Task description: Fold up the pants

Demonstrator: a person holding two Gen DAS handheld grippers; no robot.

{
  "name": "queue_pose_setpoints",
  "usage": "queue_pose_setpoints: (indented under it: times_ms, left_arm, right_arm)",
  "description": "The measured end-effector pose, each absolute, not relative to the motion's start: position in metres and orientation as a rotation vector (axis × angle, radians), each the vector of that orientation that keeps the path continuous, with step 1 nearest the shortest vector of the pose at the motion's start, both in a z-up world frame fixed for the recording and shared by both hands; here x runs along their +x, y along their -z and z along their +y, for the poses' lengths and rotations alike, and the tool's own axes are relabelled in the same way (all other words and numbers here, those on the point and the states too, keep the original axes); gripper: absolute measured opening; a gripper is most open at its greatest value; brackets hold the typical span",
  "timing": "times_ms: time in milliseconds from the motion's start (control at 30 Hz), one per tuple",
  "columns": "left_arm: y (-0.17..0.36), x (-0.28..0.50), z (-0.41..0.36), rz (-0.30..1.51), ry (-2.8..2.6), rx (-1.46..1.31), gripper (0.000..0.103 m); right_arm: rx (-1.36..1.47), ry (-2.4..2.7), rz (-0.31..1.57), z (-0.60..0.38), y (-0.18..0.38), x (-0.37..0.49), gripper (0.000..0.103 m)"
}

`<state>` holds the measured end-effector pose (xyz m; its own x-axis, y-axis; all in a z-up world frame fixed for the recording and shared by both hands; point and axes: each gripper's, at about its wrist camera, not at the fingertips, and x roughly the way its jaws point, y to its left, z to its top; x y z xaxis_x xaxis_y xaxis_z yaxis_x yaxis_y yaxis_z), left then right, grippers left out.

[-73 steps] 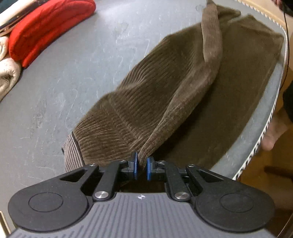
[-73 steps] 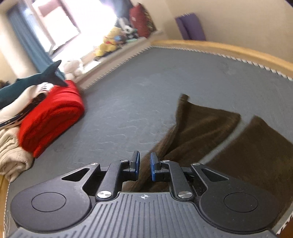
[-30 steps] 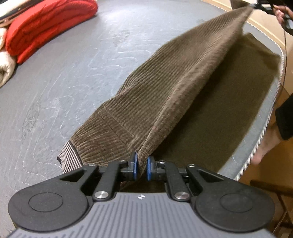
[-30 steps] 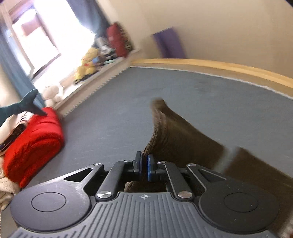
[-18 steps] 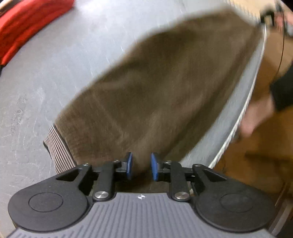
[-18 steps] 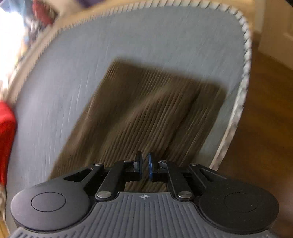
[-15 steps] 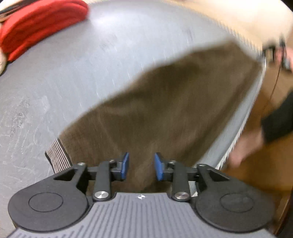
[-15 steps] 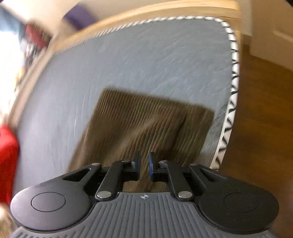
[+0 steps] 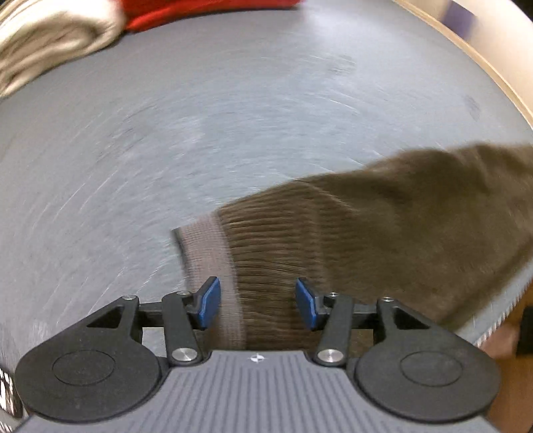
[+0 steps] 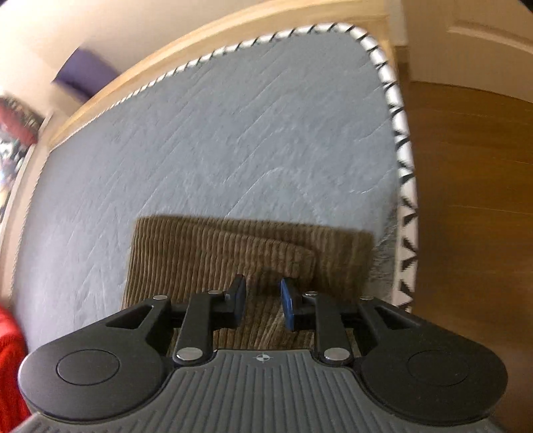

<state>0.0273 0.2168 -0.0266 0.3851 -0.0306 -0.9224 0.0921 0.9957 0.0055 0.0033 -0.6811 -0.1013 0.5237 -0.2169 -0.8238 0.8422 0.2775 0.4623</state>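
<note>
Brown corduroy pants (image 9: 383, 233) lie flat on the grey mattress (image 9: 200, 133), one leg folded over the other, with the grey ribbed waistband (image 9: 213, 253) at their left end. My left gripper (image 9: 258, 303) hovers over the waist end; its jaws are opening and the blue pads press on nothing. In the right wrist view the leg ends (image 10: 233, 246) lie stacked near the mattress corner. My right gripper (image 10: 263, 303) sits just above them, its jaws opening, with cloth below but none pinched.
Folded red cloth (image 9: 206, 10) and a cream bundle (image 9: 50, 36) sit at the mattress's far left. The zigzag-trimmed mattress edge (image 10: 404, 186) runs close to the pants' right side, with wooden floor (image 10: 473, 200) beyond. A wooden bed frame (image 10: 186, 56) borders the far side.
Both grippers let go of the pants and their jaws spread apart. The lifted leg came down flat onto the other one. The right gripper swung down toward the leg ends.
</note>
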Motion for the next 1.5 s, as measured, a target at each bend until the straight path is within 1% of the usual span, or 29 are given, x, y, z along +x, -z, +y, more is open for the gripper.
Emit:
queue_pose_setpoints:
  times_ms: [100, 167, 233, 267, 333, 367, 400, 467, 667, 700, 733, 767, 800, 833, 867, 900, 933, 1033, 1100, 1167, 1200, 1267, 1333, 1367, 1400, 1433, 1467, 1500]
  left_arm:
    - [0.029, 0.031, 0.24, 1.193, 0.012, -0.026, 0.06]
    - [0.032, 0.032, 0.248, 1.218, -0.02, -0.056, 0.065]
    - [0.036, 0.032, 0.251, 1.245, -0.028, -0.056, 0.07]
    - [0.037, 0.033, 0.249, 1.253, -0.028, -0.046, 0.07]
    - [0.04, 0.033, 0.246, 1.265, -0.008, -0.028, 0.073]
    - [0.042, 0.033, 0.244, 1.271, 0.009, -0.025, 0.073]
    - [0.043, 0.034, 0.241, 1.278, 0.022, -0.019, 0.073]
    - [0.048, 0.034, 0.235, 1.29, 0.043, 0.006, 0.073]
    - [0.063, 0.033, 0.216, 1.318, 0.067, 0.125, 0.073]
    - [0.066, 0.032, 0.214, 1.319, 0.066, 0.136, 0.072]
    - [0.066, 0.032, 0.214, 1.319, 0.067, 0.146, 0.067]
    - [0.066, 0.031, 0.213, 1.318, 0.066, 0.157, 0.063]
    - [0.067, 0.031, 0.213, 1.315, 0.061, 0.166, 0.049]
    - [0.066, 0.03, 0.215, 1.309, 0.056, 0.173, 0.042]
    - [0.064, 0.029, 0.216, 1.295, 0.061, 0.17, 0.039]
    - [0.06, 0.028, 0.216, 1.271, 0.066, 0.168, 0.031]
    - [0.055, 0.027, 0.215, 1.235, 0.072, 0.17, 0.026]
    - [0.032, 0.02, 0.221, 1.128, 0.083, 0.107, 0.018]
    - [0.023, 0.011, 0.228, 1.104, 0.085, 0.07, 0.018]
    - [0.032, 0.005, 0.224, 1.165, 0.097, 0.129, 0.018]
    - [0.04, 0.003, 0.218, 1.202, 0.102, 0.186, 0.019]
    - [0.059, -0.001, 0.206, 1.274, 0.122, 0.308, 0.02]
    - [0.063, -0.003, 0.201, 1.288, 0.133, 0.347, 0.025]
    - [0.061, -0.003, 0.201, 1.287, 0.136, 0.34, 0.026]
    - [0.058, -0.002, 0.203, 1.28, 0.13, 0.324, 0.029]
    - [0.052, -0.001, 0.205, 1.261, 0.115, 0.302, 0.035]
    - [0.047, 0.0, 0.207, 1.23, 0.101, 0.291, 0.038]
    - [0.038, 0.0, 0.208, 1.18, 0.085, 0.291, 0.045]
  right_arm:
    - [0.964, 0.85, 0.71, -0.679, 0.089, 0.001, 0.025]
    - [0.928, 0.881, 0.713, -0.68, 0.087, -0.003, 0.026]
    - [0.939, 0.86, 0.716, -0.687, 0.093, -0.009, 0.026]
    - [0.947, 0.839, 0.724, -0.689, 0.096, -0.009, 0.026]
    - [0.958, 0.818, 0.735, -0.692, 0.1, -0.011, 0.03]
    - [0.96, 0.793, 0.744, -0.693, 0.104, -0.009, 0.033]
    - [0.956, 0.778, 0.762, -0.693, 0.107, -0.007, 0.034]
    - [0.951, 0.786, 0.787, -0.694, 0.113, -0.006, 0.034]
    - [0.924, 0.762, 0.744, -0.695, 0.113, 0.0, 0.034]
    - [0.906, 0.755, 0.74, -0.693, 0.111, 0.003, 0.032]
    - [0.887, 0.745, 0.736, -0.692, 0.11, 0.005, 0.029]
    - [0.859, 0.731, 0.733, -0.689, 0.109, 0.008, 0.017]
    - [0.83, 0.719, 0.737, -0.686, 0.107, 0.011, 0.013]
    - [0.797, 0.713, 0.741, -0.683, 0.105, 0.013, 0.012]
    - [0.78, 0.716, 0.734, -0.682, 0.103, 0.014, 0.011]
    - [0.774, 0.717, 0.716, -0.681, 0.099, 0.013, 0.01]
    - [0.77, 0.714, 0.677, -0.679, 0.091, 0.011, 0.009]
    - [0.768, 0.722, 0.519, -0.674, 0.056, -0.004, 0.008]
    - [0.79, 0.738, 0.413, -0.671, 0.035, -0.021, 0.008]
    - [0.774, 0.82, 0.392, -0.675, 0.028, -0.034, 0.008]
    - [0.766, 0.876, 0.438, -0.679, 0.032, -0.037, 0.008]
    - [0.795, 0.934, 0.599, -0.691, 0.057, -0.036, 0.009]
    - [0.84, 0.919, 0.774, -0.702, 0.089, -0.031, 0.01]
    - [0.858, 0.899, 0.812, -0.705, 0.098, -0.03, 0.011]
    - [0.852, 0.899, 0.825, -0.707, 0.101, -0.03, 0.015]
    - [0.837, 0.898, 0.827, -0.709, 0.101, -0.03, 0.016]
    - [0.83, 0.898, 0.816, -0.709, 0.099, -0.03, 0.016]
    - [0.825, 0.904, 0.797, -0.709, 0.095, -0.031, 0.016]
